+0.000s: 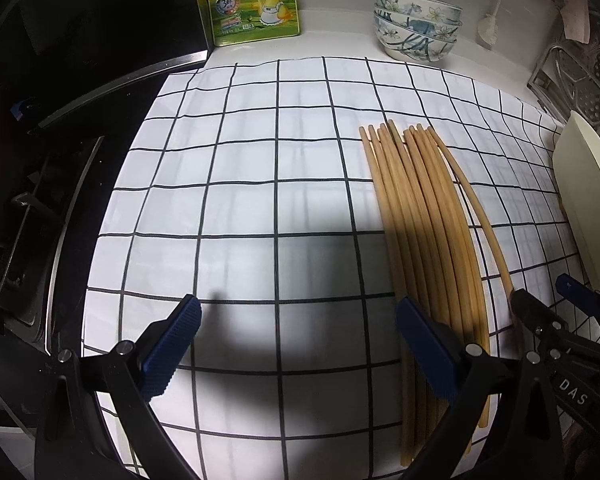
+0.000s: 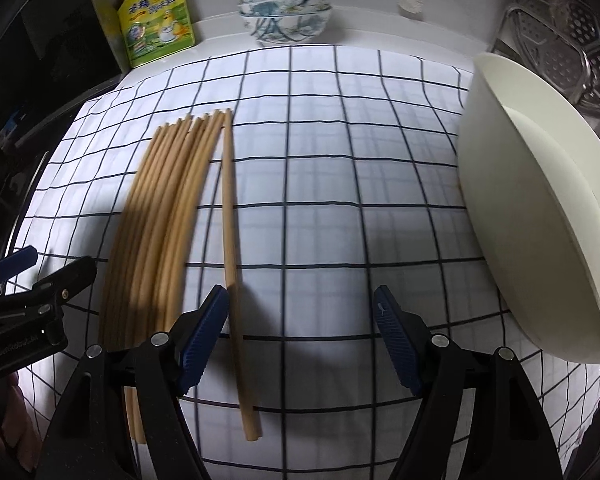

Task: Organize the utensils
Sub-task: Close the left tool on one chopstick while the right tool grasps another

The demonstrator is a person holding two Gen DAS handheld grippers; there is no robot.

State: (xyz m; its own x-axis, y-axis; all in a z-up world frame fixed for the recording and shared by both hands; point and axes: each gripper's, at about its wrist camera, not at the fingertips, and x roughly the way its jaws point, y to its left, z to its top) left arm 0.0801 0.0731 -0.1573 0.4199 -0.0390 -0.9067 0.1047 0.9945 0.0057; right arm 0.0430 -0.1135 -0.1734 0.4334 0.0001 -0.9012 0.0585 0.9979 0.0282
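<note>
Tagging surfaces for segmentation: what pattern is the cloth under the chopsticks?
White cloth with a thin black grid; clearest in the right wrist view.

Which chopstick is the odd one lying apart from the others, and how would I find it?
Start at the checked cloth covering the counter, then find the bundle of wooden chopsticks on its left half. Just to the right of that bundle lies the single chopstick, running towards the stacked bowls. It alone has a gap of cloth between it and the rest, and it sits nearest the right tool.
</note>
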